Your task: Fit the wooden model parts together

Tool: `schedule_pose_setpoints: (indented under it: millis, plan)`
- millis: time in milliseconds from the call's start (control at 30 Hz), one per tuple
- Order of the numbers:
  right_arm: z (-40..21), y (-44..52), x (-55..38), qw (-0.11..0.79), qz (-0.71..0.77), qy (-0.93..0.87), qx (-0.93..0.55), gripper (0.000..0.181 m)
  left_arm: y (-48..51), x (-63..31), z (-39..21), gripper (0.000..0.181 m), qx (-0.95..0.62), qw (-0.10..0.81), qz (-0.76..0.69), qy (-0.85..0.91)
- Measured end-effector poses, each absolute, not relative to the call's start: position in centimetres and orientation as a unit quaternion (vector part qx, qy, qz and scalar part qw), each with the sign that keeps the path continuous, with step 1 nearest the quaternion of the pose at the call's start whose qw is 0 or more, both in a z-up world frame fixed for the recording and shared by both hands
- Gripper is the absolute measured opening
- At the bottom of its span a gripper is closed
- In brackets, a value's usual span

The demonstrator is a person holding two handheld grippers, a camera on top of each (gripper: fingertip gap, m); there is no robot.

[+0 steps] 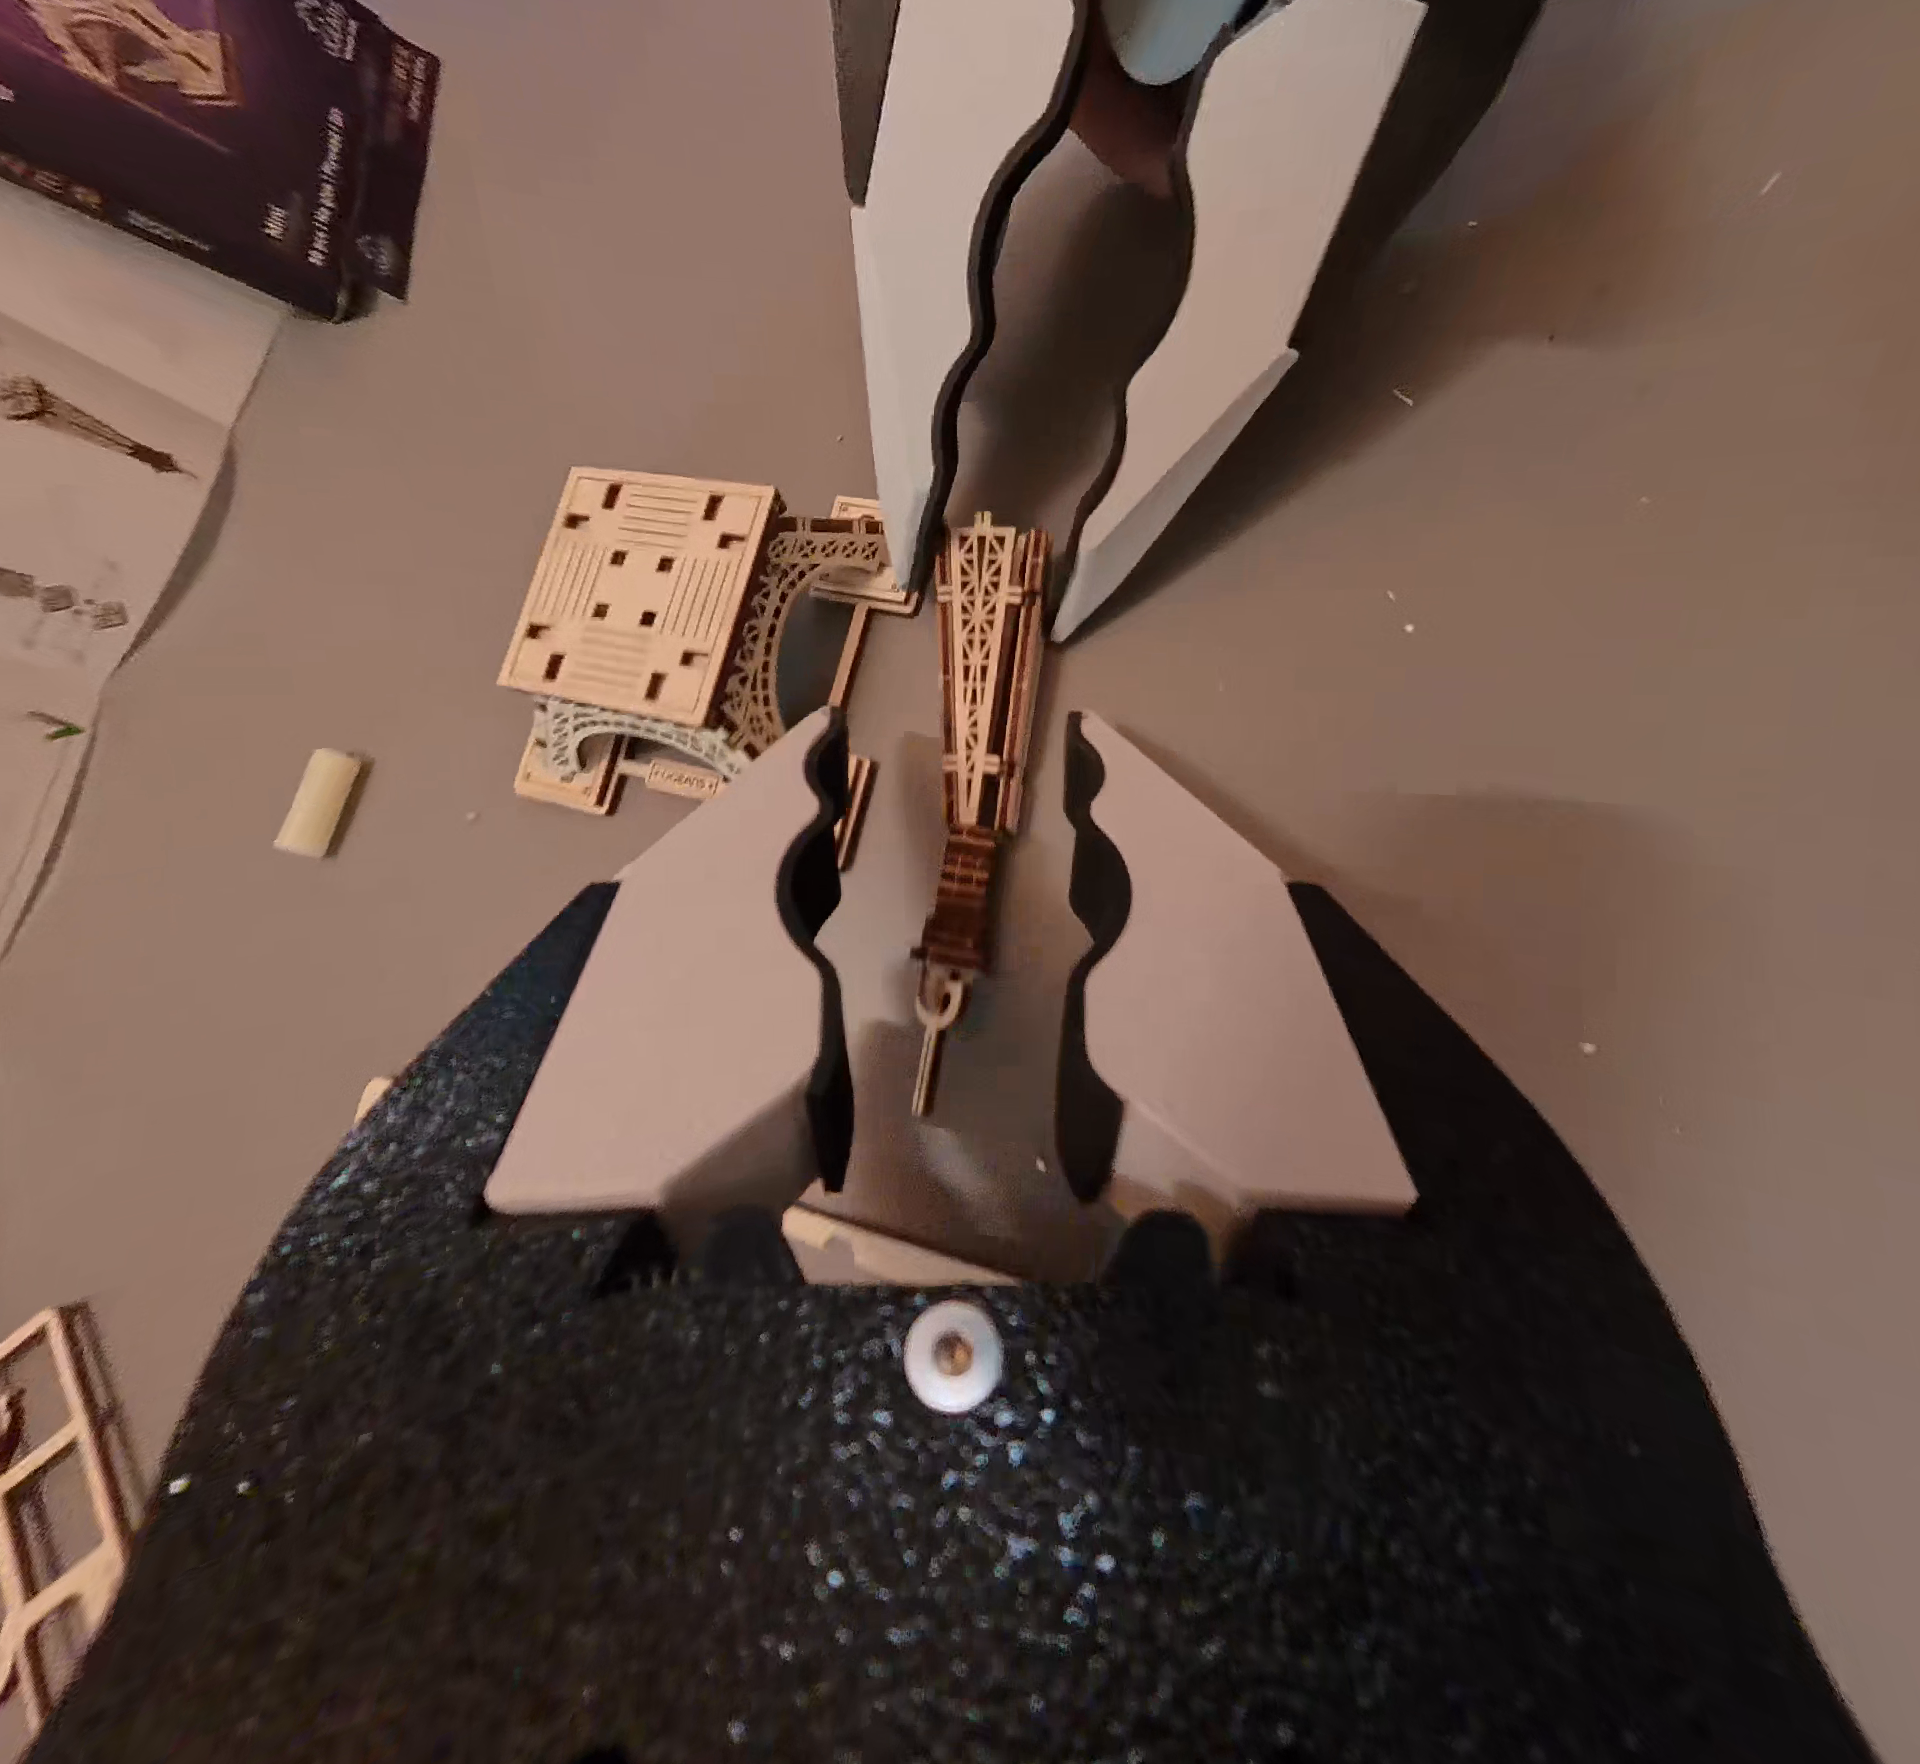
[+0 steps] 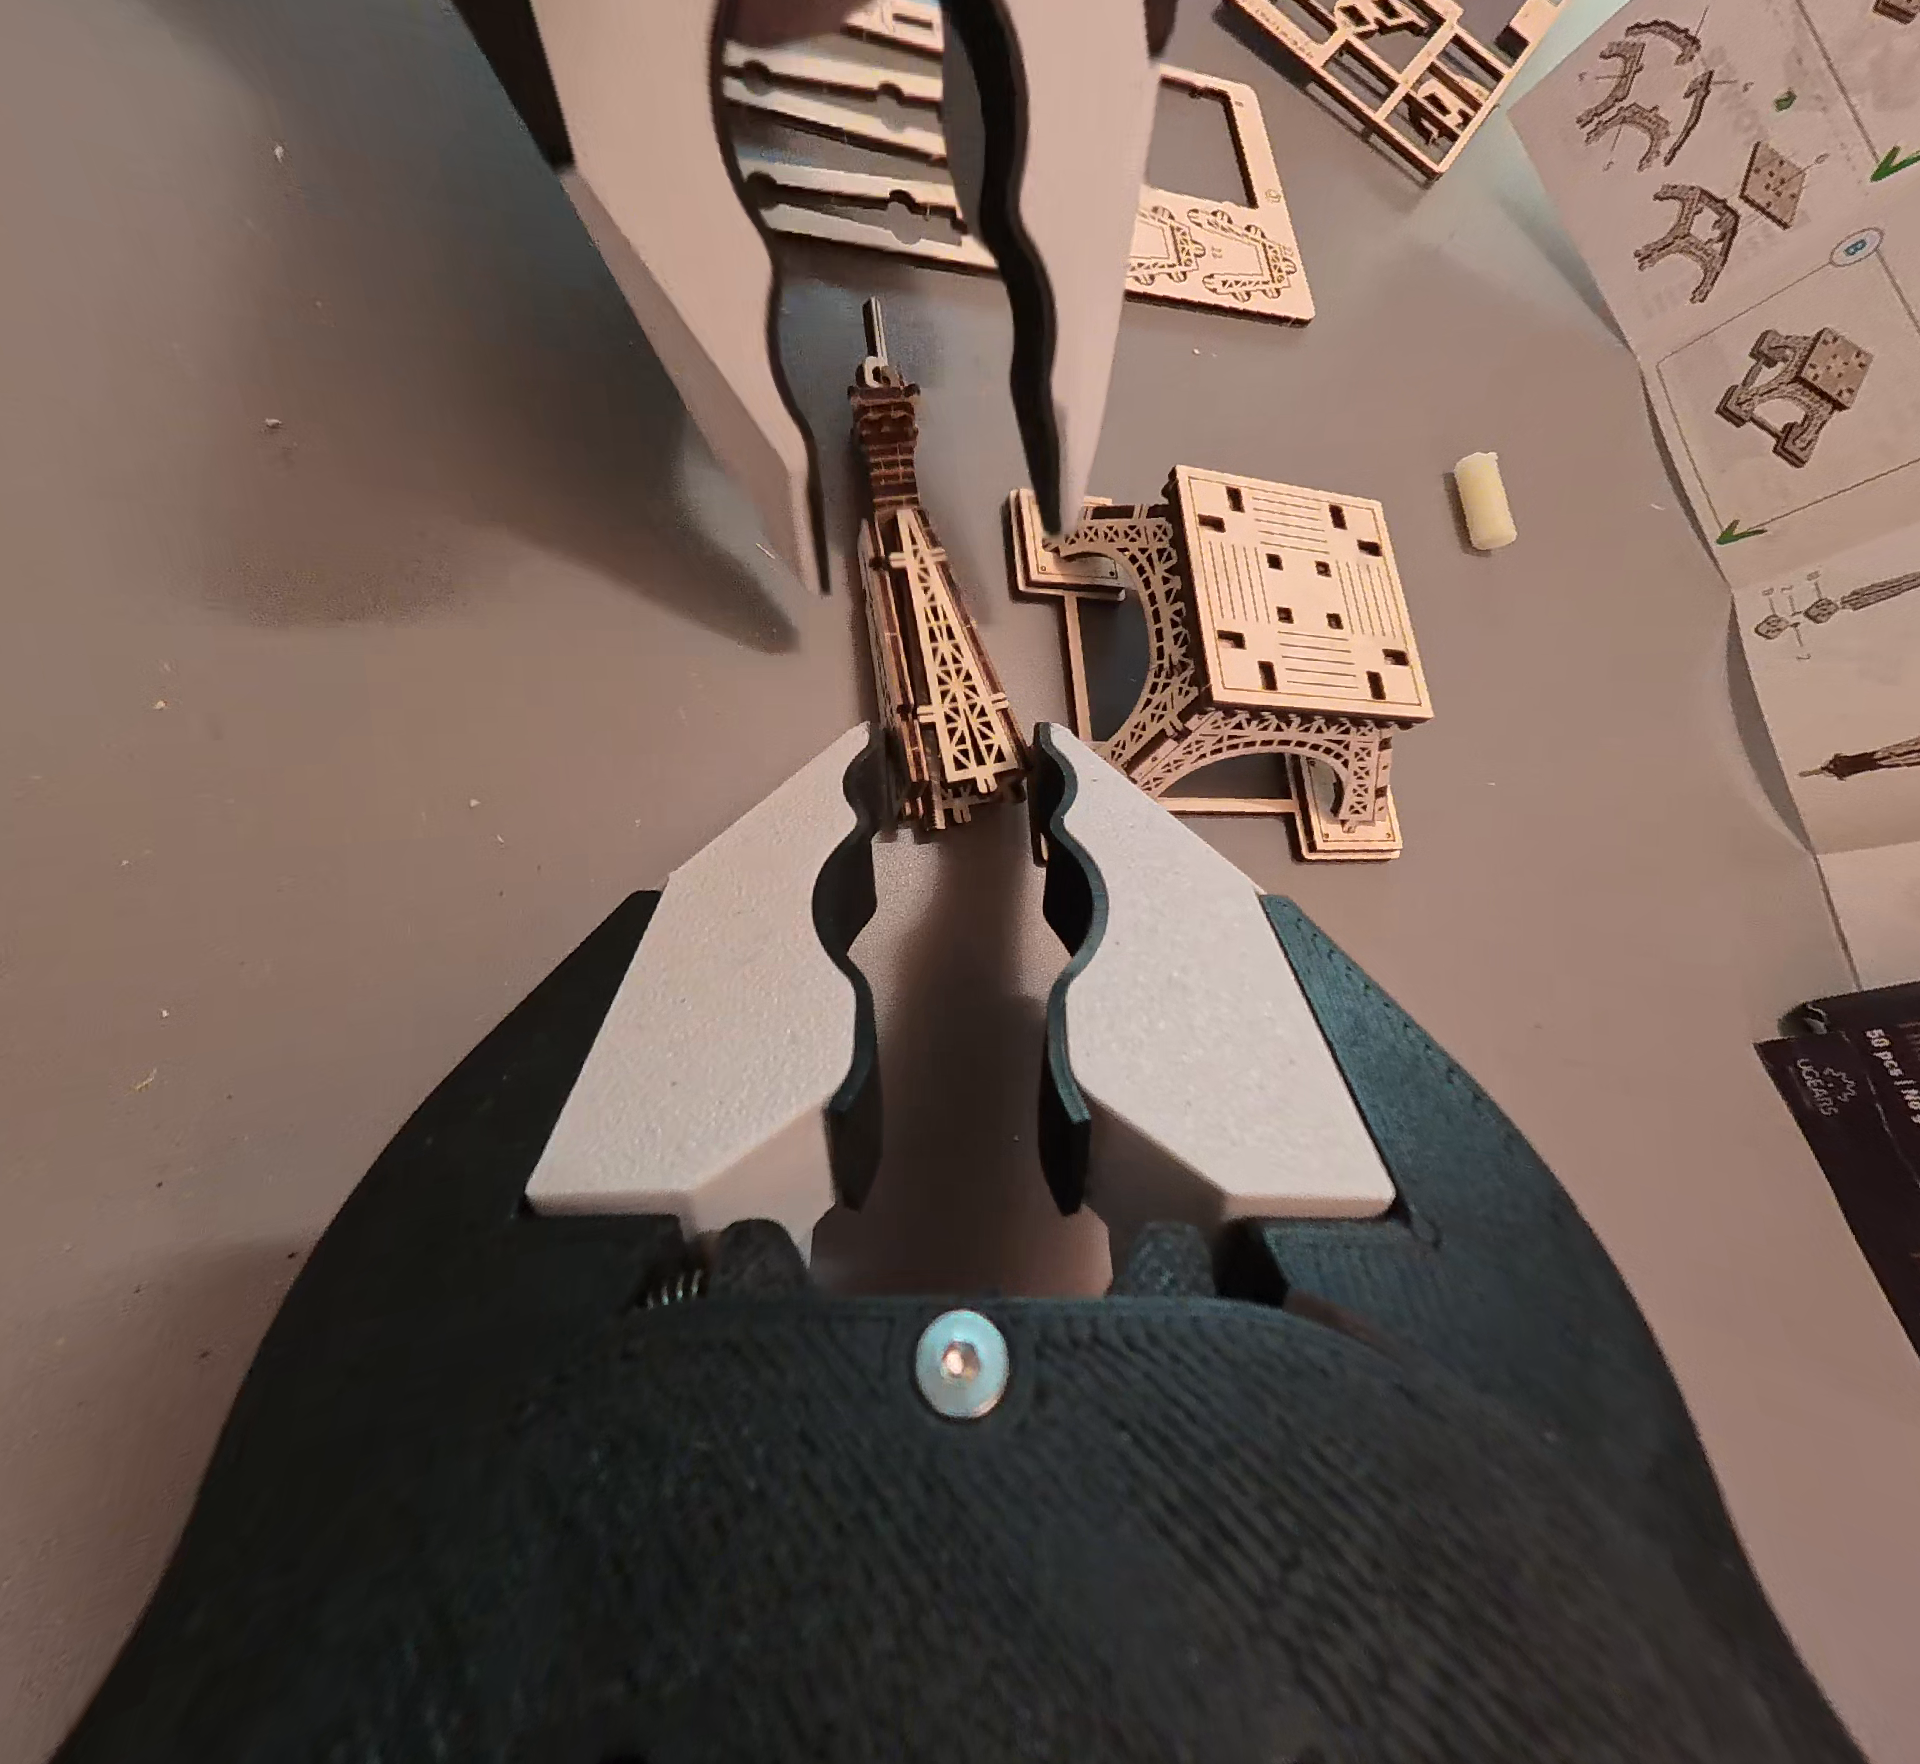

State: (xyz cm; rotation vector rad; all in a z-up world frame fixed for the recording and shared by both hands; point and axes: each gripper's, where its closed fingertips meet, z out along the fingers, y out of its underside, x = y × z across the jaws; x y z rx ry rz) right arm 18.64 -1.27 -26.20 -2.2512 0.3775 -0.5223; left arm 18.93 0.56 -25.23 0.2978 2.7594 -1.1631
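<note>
Both jaws wide, straddling spire; only right view shows frames.

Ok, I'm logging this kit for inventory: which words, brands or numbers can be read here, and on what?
I won't quote any writing; this is where it stands.
Dark box: pale print along its side, readable.
Instruction sheet: small step marks beside the drawings.
Wooden frame under the tower base: tiny engraved tag, too small to read.
Wooden sheet: small engraved mark, too small to read.
</note>
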Motion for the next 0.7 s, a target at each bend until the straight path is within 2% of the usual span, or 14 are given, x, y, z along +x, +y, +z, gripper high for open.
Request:
schedule_pose_setpoints:
  millis: [100, 200, 300, 500, 700]
  plan:
    - [-26.2, -1.3, 18.6, 0.389, -0.206, 0.148, -0.885, 0.026, -0.5, 18.8, -26.0, 0.032, 0.088, 0.046, -0.381, 0.919]
    - [-26.2, -1.3, 18.6, 0.389, -0.206, 0.148, -0.885, 0.025, -0.9, 18.4, -26.5, 0.032, 0.092, 0.035, -0.374, 0.922]
    - [-26.2, -1.3, 18.6, 0.389, -0.208, 0.147, -0.886, 0.025, -1.1, 18.3, -26.8, 0.018, 0.100, 0.038, -0.370, 0.923]
    - [-26.1, -1.3, 18.3, 0.393, -0.209, 0.140, -0.884, 0.028, -1.0, 18.4, -26.7, 0.017, 0.111, 0.044, -0.370, 0.921]
    - [-25.0, -1.5, 18.4, 0.429, -0.189, 0.157, -0.869, 0.025, -1.0, 18.4, -26.7, 0.017, 0.116, 0.043, -0.375, 0.919]
